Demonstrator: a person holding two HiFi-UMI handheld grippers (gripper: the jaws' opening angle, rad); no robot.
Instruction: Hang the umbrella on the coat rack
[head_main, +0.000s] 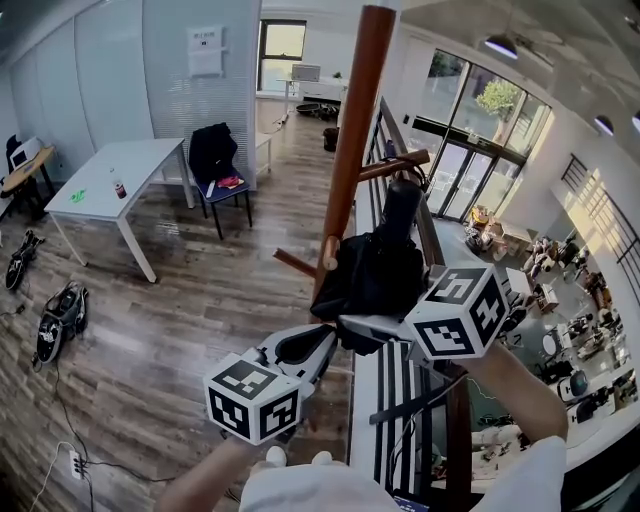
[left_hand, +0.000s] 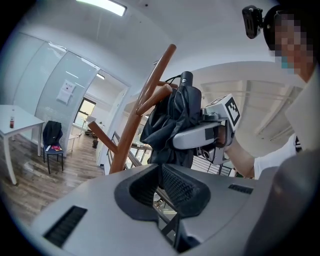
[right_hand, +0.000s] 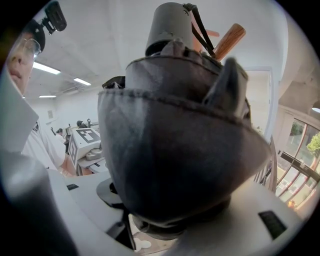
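Closest in, the left gripper (head_main: 308, 348) is hovering just below the umbrella (head_main: 375, 270), its fingers pressed together on nothing. The right gripper (head_main: 350, 322) is pinching the folded black cloth, holding the umbrella upright against the coat rack (head_main: 352, 120) with the handle up beside a peg (head_main: 395, 165).

Open room is lying to the left, over the floor (head_main: 180, 320). On the right, a railing (head_main: 395, 400) is crowding close to the pole.

The strap is sitting near the peg's tip, but I cannot tell whether it is looped over. In the right gripper view, cloth is covering the pads.

Farther back, a table (head_main: 110, 180) and a chair (head_main: 215, 165) draped with a dark coat are standing well apart from the rack on wood boards.
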